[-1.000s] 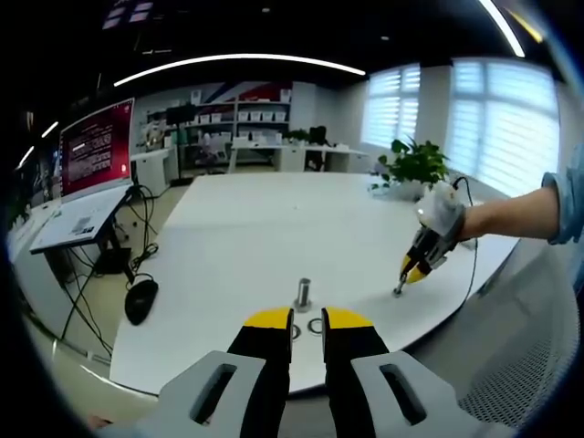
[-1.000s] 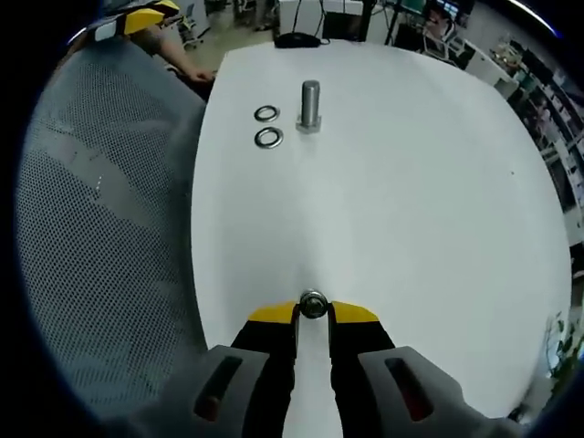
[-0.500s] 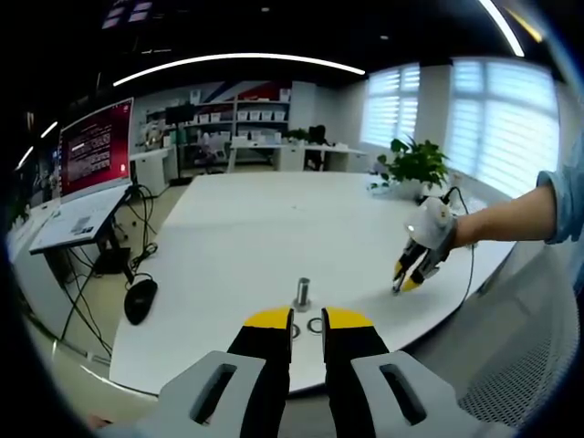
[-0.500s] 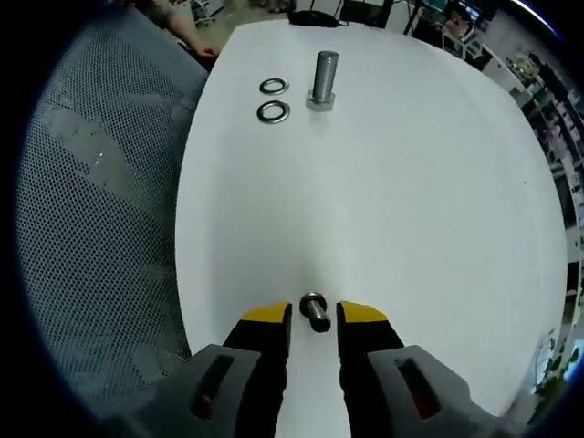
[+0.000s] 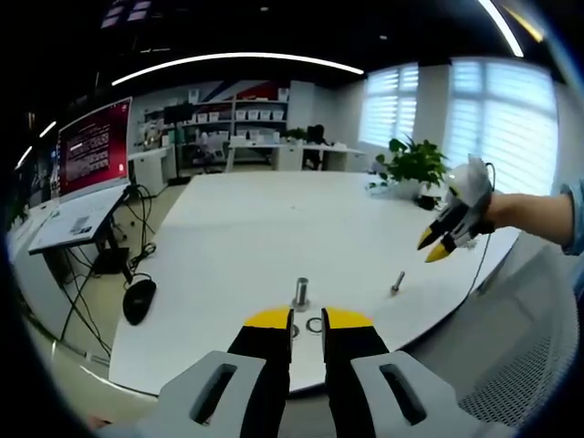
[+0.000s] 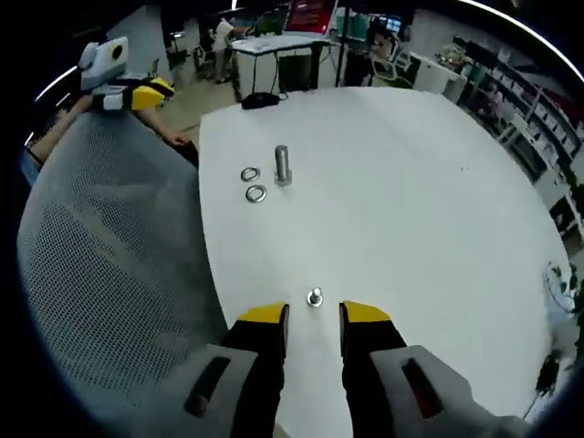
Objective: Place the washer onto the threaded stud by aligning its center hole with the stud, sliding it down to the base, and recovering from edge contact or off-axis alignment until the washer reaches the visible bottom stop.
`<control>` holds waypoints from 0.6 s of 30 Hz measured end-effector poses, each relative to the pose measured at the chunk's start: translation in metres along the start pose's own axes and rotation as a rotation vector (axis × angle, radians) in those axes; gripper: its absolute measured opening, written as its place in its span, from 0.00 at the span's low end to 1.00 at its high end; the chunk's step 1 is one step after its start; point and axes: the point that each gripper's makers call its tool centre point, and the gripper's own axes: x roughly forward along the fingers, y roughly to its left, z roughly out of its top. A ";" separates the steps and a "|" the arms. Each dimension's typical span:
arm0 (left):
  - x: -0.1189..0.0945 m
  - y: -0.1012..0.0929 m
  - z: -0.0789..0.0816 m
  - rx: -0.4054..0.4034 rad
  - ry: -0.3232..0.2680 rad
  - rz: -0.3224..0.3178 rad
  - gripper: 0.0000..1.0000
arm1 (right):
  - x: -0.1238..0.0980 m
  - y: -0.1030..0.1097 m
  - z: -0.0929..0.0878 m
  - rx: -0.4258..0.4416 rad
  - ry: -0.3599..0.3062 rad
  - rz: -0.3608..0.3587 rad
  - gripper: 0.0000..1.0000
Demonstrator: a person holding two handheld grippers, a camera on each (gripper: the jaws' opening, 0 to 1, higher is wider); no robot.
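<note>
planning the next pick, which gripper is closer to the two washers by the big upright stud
Left. The left gripper hangs over the table's near edge with the washers right at its fingertips. The right gripper is lifted off the table, far along that edge, beyond the small bolt.

Open-plan office: white table [image 5: 274,228], wall screen [image 5: 94,146], shelves [image 5: 224,119], window blinds [image 5: 502,123].

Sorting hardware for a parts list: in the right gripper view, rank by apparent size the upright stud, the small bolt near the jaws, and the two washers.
1. Upright stud, clearly largest.
2. Two washers, alike in size.
3. Small bolt; seen end-on and nearer the camera, so its rank is unsure.
</note>
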 end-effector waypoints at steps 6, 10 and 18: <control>0.000 -0.001 -0.002 -0.003 0.008 -0.008 0.10 | -0.049 0.007 0.021 0.280 -0.277 -0.060 0.23; 0.000 -0.001 0.000 -0.007 0.004 -0.004 0.10 | -0.077 0.008 0.017 0.382 -0.383 -0.155 0.22; 0.000 -0.006 0.000 0.017 0.006 -0.036 0.09 | -0.116 0.028 -0.012 0.546 -0.487 -0.343 0.20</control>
